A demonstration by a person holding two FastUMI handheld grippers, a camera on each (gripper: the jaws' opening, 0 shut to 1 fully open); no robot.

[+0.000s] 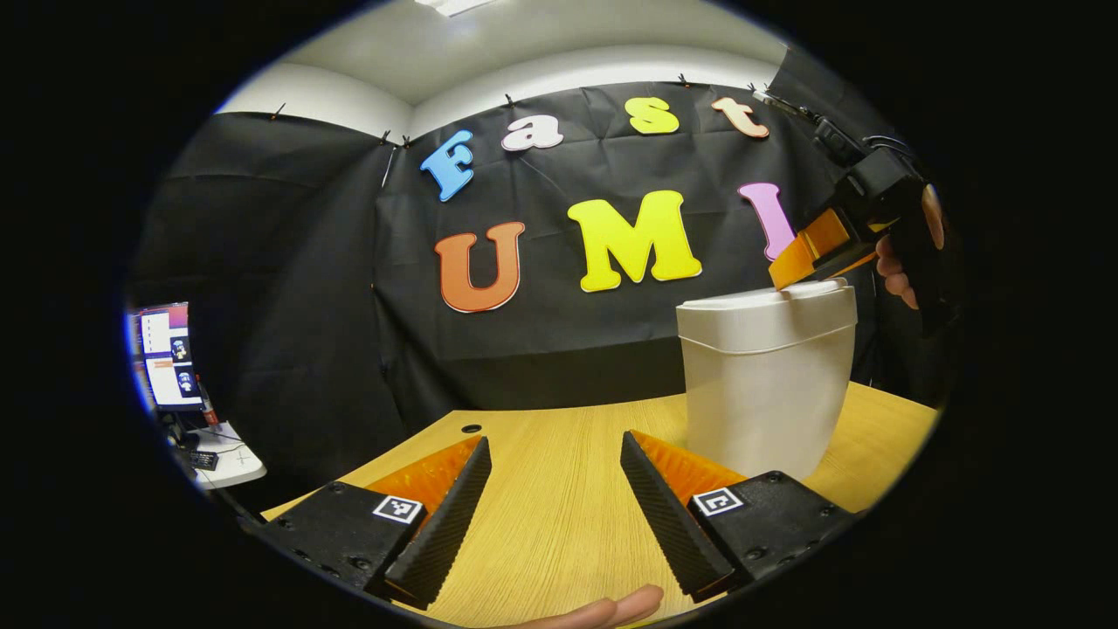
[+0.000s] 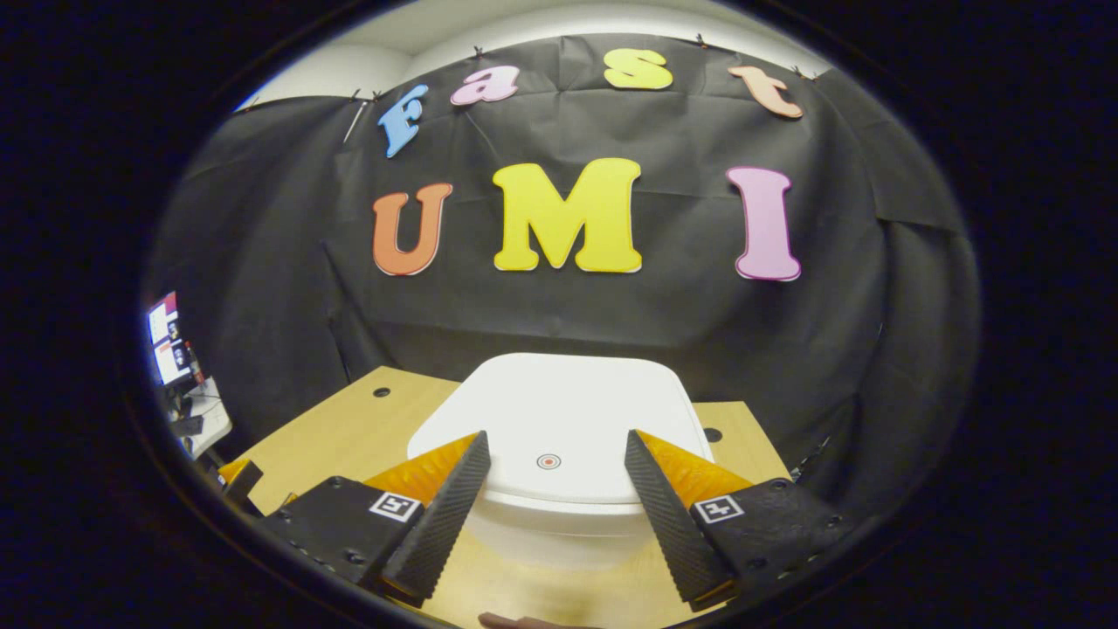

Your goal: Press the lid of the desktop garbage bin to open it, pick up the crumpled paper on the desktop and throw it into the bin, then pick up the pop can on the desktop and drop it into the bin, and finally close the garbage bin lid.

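While the lid stays shut, the squat white plastic desktop garbage bin [image 1: 767, 384] stands toward the far right corner of the pale wood-grain tabletop [image 1: 559, 498], near its back edge, close to the black cloth wall

- Right gripper [image 2: 552, 507] poised just above the bin's flat white lid [image 2: 559, 419], fingers spread wide with nothing between them. Judged reason: lined up to press the lid open, the first step of the task
- Small red ring mark [image 2: 548, 460] on the lid sits midway between the two fingers in the right gripper view, likely the press spot
- From the left gripper view the right gripper comes in over the bin's right top edge, tilted downward, tips at or just over the lid; contact cannot be settled. A hand [image 1: 900, 262] holds it from behind
- Left gripper [image 1: 555, 524] held low over bare tabletop on the near side, well apart from the bin, fingers parted and empty; judged to be waiting out of the way
- Bin: smooth matte plastic, rounded corners, body tapering slightly downward, lid overhanging as a wider cap
- Gripper fingers: wedge-shaped, ribbed inner faces
- Tabletop: two small round holes near the back edge
- Crumpled paper and pop can: whereabouts not established
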